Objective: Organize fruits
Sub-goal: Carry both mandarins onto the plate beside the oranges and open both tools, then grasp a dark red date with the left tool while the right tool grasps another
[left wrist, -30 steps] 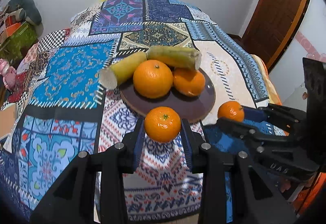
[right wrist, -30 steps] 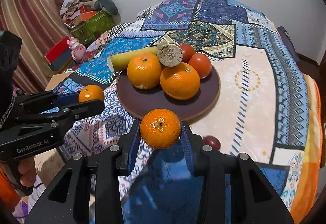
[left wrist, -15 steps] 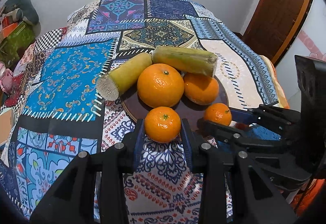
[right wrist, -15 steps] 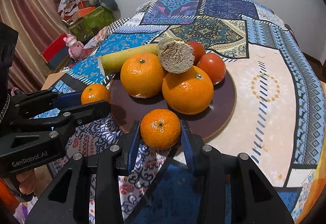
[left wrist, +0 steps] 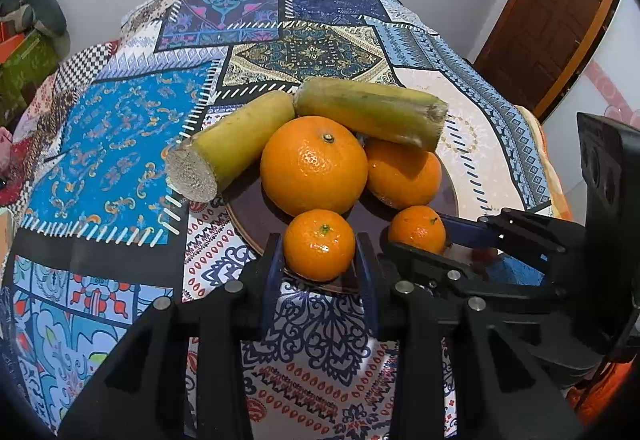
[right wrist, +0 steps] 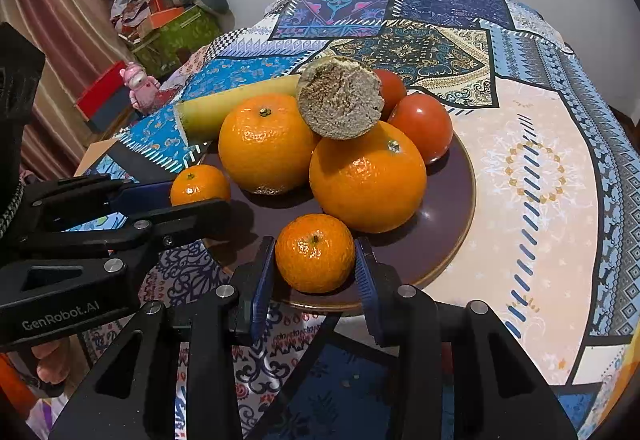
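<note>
My left gripper is shut on a small mandarin just over the near rim of the dark brown plate. My right gripper is shut on a second small mandarin above the plate's front edge. Each gripper shows in the other's view: the right gripper with its mandarin, the left gripper with its mandarin. On the plate lie two large oranges, two tomatoes and two sugarcane pieces.
A patchwork cloth covers the round table. Boxes and bundled clutter and a pink toy stand beyond the table's left side. A brown door is at the right. A person's hand holds the left gripper.
Both grippers have moved forward and down with their mandarins, from over the cloth in front of the plate to over its near rim. The jaws have not changed.
</note>
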{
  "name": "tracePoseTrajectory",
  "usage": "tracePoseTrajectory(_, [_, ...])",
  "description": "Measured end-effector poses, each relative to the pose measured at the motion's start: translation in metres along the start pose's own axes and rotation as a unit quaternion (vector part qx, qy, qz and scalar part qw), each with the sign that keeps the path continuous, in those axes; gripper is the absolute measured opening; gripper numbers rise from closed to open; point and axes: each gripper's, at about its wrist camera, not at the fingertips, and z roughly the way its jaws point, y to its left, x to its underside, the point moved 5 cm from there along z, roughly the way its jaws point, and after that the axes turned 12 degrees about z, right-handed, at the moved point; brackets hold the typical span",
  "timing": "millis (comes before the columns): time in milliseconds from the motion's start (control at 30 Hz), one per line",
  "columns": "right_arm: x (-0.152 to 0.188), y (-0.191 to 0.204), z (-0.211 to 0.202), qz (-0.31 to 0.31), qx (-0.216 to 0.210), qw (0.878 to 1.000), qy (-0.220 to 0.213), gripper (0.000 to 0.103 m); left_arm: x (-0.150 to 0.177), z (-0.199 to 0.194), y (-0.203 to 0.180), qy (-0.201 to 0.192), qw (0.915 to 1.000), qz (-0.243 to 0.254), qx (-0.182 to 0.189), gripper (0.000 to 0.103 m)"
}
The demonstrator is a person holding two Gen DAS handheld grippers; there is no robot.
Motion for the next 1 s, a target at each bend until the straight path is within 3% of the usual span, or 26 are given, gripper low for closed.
tracePoseTrajectory(300, [0.002, -0.002, -0.002, 0.004, -0.001, 1.0, 0.01, 0.038, 0.0, -0.001, -0.003, 0.001, 1.0, -0.001, -0.005, 0.04])
tracePoseTrajectory(600, [0.003, -0.012, -0.029, 0.006, 0.007, 1.0, -0.013, 0.04, 0.002, -0.024, -0.01, -0.014, 0.9997, 0.007, -0.018, 0.041])
tracePoseTrajectory(1000, [0.016, -0.062, -0.084, 0.028, 0.049, 0.997, -0.046, 0.04, 0.008, -0.051, -0.042, -0.026, 0.9995, 0.013, -0.013, 0.041])
